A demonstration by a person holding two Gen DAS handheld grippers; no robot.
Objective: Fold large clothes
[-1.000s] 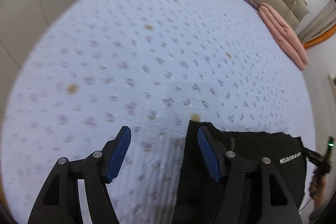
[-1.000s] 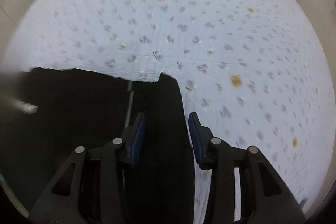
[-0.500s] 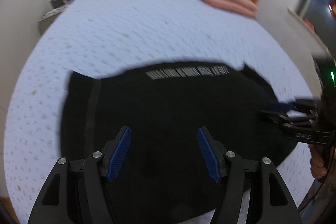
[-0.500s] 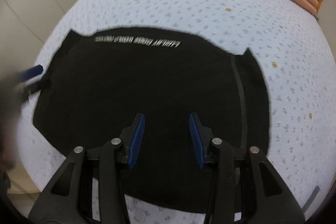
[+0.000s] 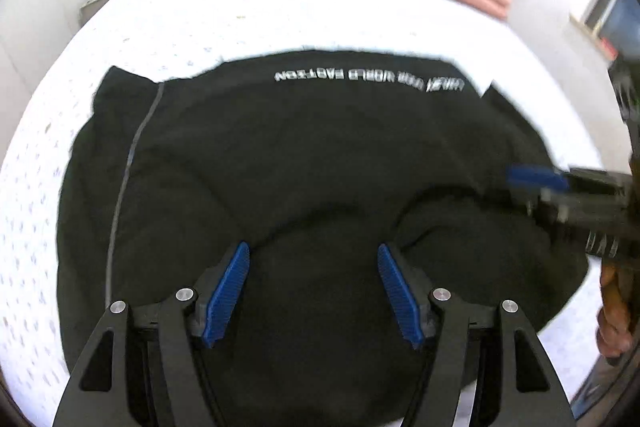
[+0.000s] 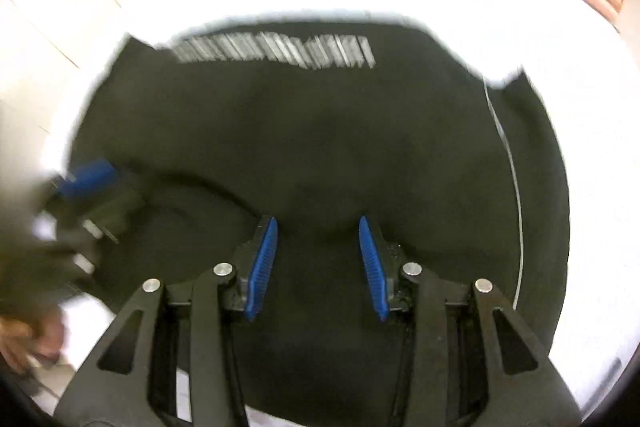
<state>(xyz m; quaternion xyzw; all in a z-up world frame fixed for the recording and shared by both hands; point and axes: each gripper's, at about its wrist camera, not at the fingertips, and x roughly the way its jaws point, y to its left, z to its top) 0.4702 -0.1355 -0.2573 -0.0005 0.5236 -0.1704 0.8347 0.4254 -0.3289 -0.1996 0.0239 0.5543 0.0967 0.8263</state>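
left wrist view: the left gripper (image 5: 313,289) hangs with jaws apart and empty over a black garment (image 5: 304,163) lying on the floral bed sheet (image 5: 36,195), its white lettering (image 5: 368,79) along the far edge.

right wrist view: the right gripper (image 6: 318,263) hovers over the same cloth with jaws apart, holding nothing. judging by this, a new fold is being set up; next, each gripper needs to pinch an edge.

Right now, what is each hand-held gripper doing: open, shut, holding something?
Left hand-held gripper: open, empty, above the black garment.
Right hand-held gripper: open, narrower gap, nothing gripped.
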